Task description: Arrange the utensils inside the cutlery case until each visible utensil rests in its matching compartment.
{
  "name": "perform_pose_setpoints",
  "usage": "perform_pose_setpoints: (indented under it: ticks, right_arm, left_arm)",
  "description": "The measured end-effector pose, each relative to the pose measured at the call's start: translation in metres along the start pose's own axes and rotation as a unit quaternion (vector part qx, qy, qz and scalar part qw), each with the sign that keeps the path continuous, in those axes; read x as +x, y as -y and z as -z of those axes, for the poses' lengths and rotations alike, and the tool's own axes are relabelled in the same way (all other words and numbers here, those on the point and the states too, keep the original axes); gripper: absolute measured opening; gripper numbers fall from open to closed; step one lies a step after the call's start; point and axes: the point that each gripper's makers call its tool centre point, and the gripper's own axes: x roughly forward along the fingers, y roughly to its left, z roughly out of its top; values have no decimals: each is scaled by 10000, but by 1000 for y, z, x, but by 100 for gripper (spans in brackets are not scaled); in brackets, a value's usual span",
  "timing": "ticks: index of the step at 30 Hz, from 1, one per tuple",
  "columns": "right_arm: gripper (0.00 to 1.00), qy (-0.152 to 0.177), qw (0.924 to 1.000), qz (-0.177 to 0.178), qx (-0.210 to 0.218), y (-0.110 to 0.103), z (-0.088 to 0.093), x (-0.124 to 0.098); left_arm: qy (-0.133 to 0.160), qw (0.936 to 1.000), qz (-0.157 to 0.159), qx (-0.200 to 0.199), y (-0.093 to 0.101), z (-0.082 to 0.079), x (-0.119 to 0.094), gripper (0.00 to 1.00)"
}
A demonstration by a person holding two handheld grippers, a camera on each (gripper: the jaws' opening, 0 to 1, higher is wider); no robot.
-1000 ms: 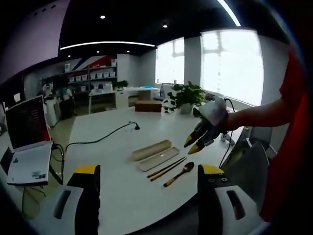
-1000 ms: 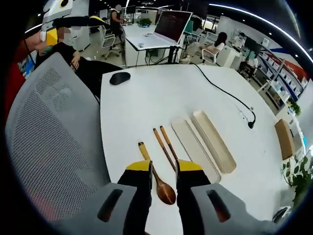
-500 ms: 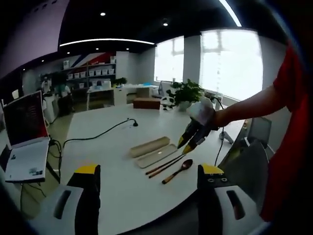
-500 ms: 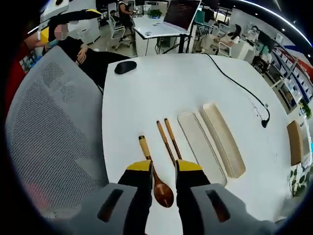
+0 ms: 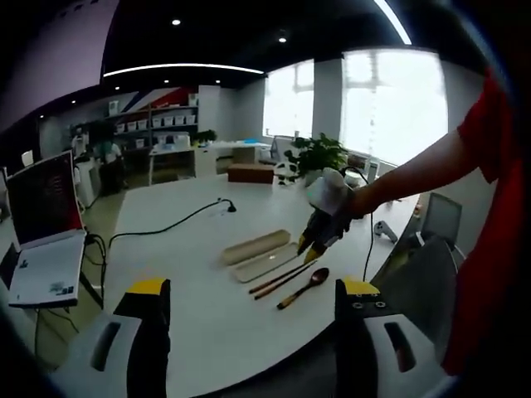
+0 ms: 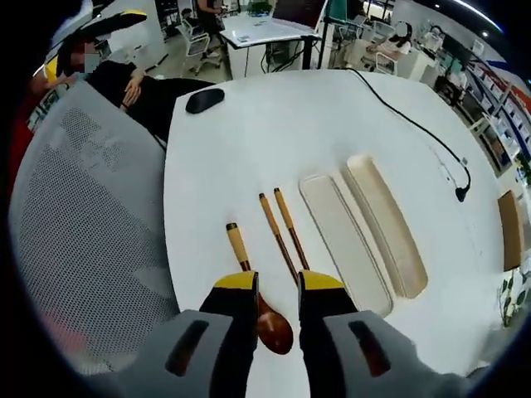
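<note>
We're hovering the right gripper [image 6: 276, 286] over the wooden spoon [image 6: 259, 298], jaws set narrow with nothing gripped; the spoon's bowl is sitting in the gap between the tips and its handle is running toward 11 o'clock. Just beside it at 1 o'clock we're seeing the chopsticks [image 6: 284, 234], lying side by side, then the two halves of the cutlery case [image 6: 343, 240] further toward 2 o'clock on the white table [image 6: 274, 133]. We're holding the left gripper [image 5: 253, 290] wide open well back from the spoon [image 5: 304, 288], and a mesh chair [image 6: 83, 224] is at 9 o'clock.
</note>
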Motion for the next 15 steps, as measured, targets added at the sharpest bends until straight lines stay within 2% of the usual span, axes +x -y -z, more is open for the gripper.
perform_pose_setpoints:
  ticks: [4,15]
  right_arm:
    - [10,-21,9997,125,-225,4,1,4]
    - [11,-189,9986,49,-481,6,1,14]
  left_arm:
    - [-7,10000,-6,-11,0,1,0,83]
    - [0,9999,-36,-101,8,4,-1,83]
